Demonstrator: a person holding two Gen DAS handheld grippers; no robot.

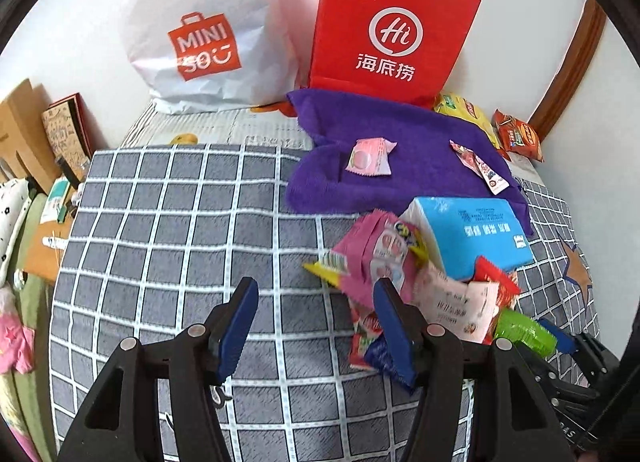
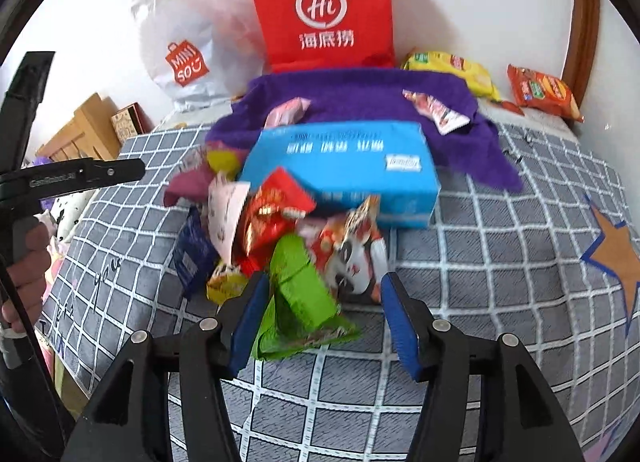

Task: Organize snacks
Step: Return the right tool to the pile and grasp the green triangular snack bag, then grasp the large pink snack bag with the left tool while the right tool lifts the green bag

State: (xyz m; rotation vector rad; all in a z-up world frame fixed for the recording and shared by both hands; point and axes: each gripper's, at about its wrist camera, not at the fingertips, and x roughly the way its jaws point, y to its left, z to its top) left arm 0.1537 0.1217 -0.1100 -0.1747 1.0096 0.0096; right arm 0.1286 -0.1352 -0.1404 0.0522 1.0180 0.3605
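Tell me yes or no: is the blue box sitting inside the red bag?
No. The blue box lies on the checked bedcover by the snack pile, in front of the purple cloth, while the red bag stands behind against the wall.

A grey checked bedspread (image 1: 160,221) lies under the hand-held gripper (image 1: 316,326). Ahead of it and to its right a purple towel (image 1: 400,133) is spread. Far ahead, against the white wall, stand a white MINISO bag (image 1: 200,29) and a red paper bag (image 1: 392,29). Off to its left sit a brown cardboard box (image 1: 20,121) and a patterned book (image 1: 66,125).
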